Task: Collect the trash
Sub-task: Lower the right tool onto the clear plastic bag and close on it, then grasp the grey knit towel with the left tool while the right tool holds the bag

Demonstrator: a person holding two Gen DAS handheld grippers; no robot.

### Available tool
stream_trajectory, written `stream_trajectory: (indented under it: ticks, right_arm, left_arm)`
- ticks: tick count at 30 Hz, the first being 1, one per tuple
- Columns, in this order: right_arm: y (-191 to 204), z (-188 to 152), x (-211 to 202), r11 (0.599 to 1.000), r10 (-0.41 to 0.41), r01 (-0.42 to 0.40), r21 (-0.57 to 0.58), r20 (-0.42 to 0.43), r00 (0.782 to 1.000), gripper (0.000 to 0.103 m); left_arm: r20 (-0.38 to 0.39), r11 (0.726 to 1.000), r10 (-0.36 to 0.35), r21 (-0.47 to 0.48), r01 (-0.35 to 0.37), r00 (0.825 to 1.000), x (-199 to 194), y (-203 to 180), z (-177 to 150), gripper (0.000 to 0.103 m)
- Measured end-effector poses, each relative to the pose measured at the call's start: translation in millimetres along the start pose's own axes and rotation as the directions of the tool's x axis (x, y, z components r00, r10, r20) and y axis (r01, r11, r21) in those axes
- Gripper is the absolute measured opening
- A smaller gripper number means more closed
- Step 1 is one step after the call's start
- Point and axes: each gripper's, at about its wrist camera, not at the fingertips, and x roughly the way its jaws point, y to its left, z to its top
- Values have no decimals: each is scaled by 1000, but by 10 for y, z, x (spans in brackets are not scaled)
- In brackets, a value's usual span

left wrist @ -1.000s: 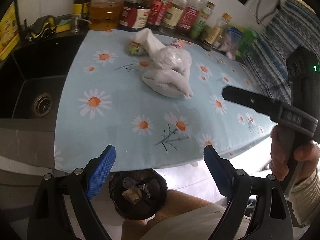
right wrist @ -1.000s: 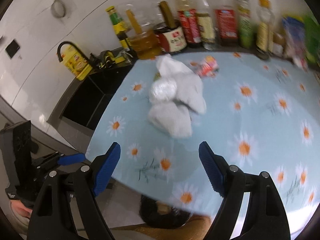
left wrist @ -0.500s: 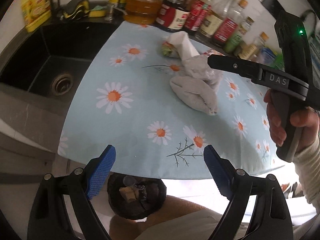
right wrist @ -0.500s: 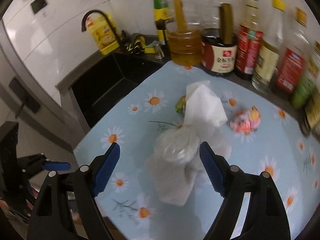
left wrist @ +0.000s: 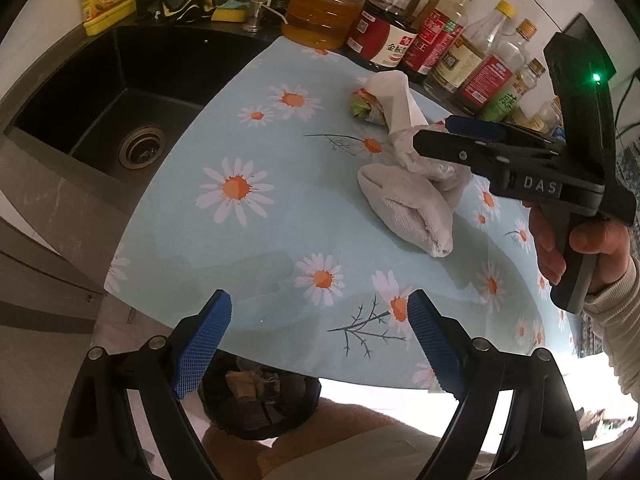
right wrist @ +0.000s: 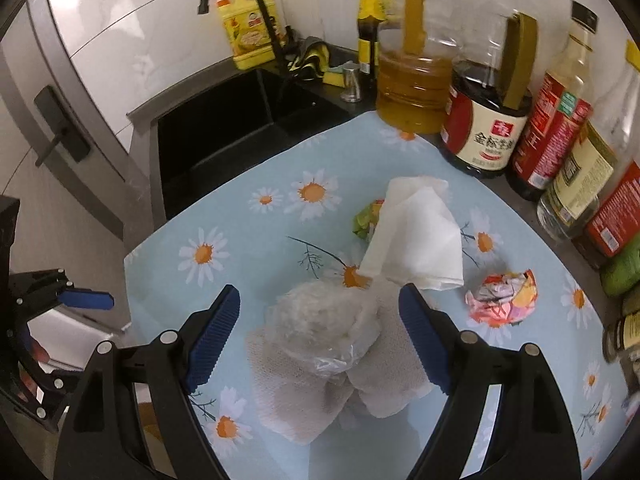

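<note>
Trash lies on the daisy-print cloth [left wrist: 280,216]: a crumpled clear plastic bag [right wrist: 328,320] on a grey paper towel [right wrist: 296,396], a white tissue [right wrist: 416,236], a green wrapper [right wrist: 366,220] and a red crumpled wrapper [right wrist: 504,298]. My right gripper [right wrist: 320,336] is open, its jaws on either side of the plastic bag. It shows in the left wrist view [left wrist: 460,136] above the towel [left wrist: 408,208]. My left gripper [left wrist: 320,344] is open and empty at the counter's front edge.
A black sink [left wrist: 112,92] lies left of the cloth. Oil and sauce bottles [right wrist: 484,120] line the back wall. A black trash bin [left wrist: 256,396] with trash in it stands on the floor below the counter edge.
My right gripper has moved forward and down over the pile, so the plastic bag now sits between its jaws. My left gripper has drifted a little closer to the counter.
</note>
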Motion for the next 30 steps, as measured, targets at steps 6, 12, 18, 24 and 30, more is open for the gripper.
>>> stream_trajectory:
  ticks: [6,12,18,24,30]
  right_arm:
    - [17,-21,78,999,4,-5,-39,-23,1000,73]
    - [23,-53,178,998,-5,2,-63,-50,999,61]
    - [0,-76,156,998,19,-22,-59,-39,999,58]
    - [-26,-98,26,999,33,-33,-30,-4,999,58]
    - [-91,-99,-214,999,45,-46,21,57,997,58]
  left_arm:
    - [-6,1000,-5,-9,5,1000,83,-67,4,87]
    - [-9,1000,2,-29,-2,1000,109,-79,-8,87]
    - [-15,999,4,-45,-5,1000,146,-52,-22,87]
    - [-13,999,2,-32,-2,1000,165,-96,-8,87]
    - [-13,1000,0,-4,0,1000,187,-178,70,87]
